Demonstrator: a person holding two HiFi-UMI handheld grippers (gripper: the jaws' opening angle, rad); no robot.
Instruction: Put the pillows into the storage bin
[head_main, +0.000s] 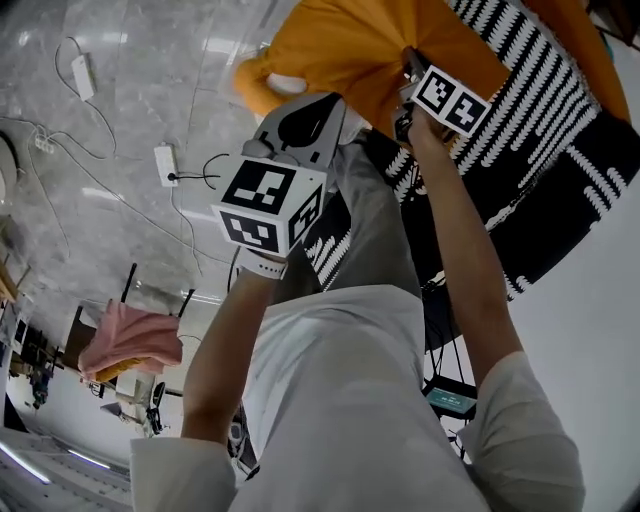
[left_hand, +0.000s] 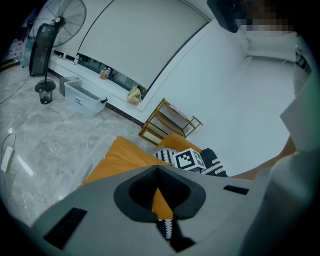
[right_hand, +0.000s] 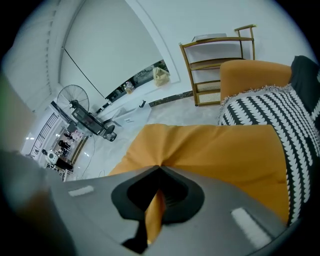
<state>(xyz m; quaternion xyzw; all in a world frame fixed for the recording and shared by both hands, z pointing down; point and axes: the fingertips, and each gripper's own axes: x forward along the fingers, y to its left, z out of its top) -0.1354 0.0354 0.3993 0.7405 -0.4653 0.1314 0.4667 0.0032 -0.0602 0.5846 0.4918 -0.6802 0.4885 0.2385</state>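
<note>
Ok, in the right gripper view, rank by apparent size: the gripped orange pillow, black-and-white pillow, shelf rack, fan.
1. orange pillow, nearest the camera
2. black-and-white pillow
3. shelf rack
4. fan
The rack and fan look nearly alike and are far off, so their order is unsure.

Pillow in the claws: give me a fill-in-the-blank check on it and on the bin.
The left claw and right claw are both shut on the ___ pillow.
Next to the pillow lies black-and-___ patterned fabric.
The clear bin sits on the ___, near the fan.
Missing: orange; white; floor.
</note>
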